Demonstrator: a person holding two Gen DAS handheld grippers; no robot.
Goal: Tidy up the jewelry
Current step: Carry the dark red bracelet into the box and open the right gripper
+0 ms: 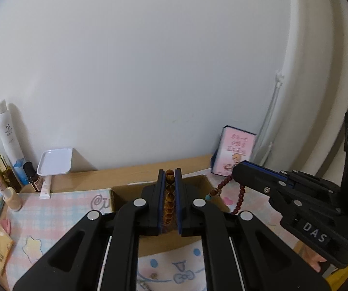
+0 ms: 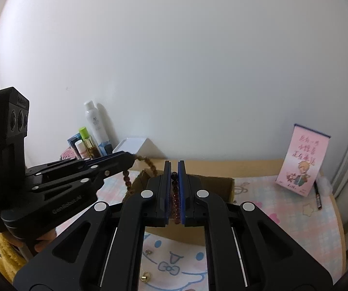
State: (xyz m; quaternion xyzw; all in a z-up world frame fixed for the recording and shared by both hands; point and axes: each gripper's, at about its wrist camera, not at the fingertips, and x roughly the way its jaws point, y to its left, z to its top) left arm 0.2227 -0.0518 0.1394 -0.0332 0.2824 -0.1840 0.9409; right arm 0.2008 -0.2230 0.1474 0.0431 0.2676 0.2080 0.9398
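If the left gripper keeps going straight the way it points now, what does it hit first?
Probably the far wall of the open cardboard box just beyond the left gripper, which is shut on the amber bead bracelet. Depth is unclear; it might clear the rim and reach the wooden desk instead.

Spray bottle (image 1: 6, 131), white tray (image 1: 55, 161), pink card (image 2: 302, 163).

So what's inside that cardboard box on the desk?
The cardboard box shows only bare brown inner walls; its floor is hidden behind the right gripper and red bead string.

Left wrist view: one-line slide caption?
Left gripper shut on amber bead bracelet, right gripper holding dark red bead strand above cardboard box.
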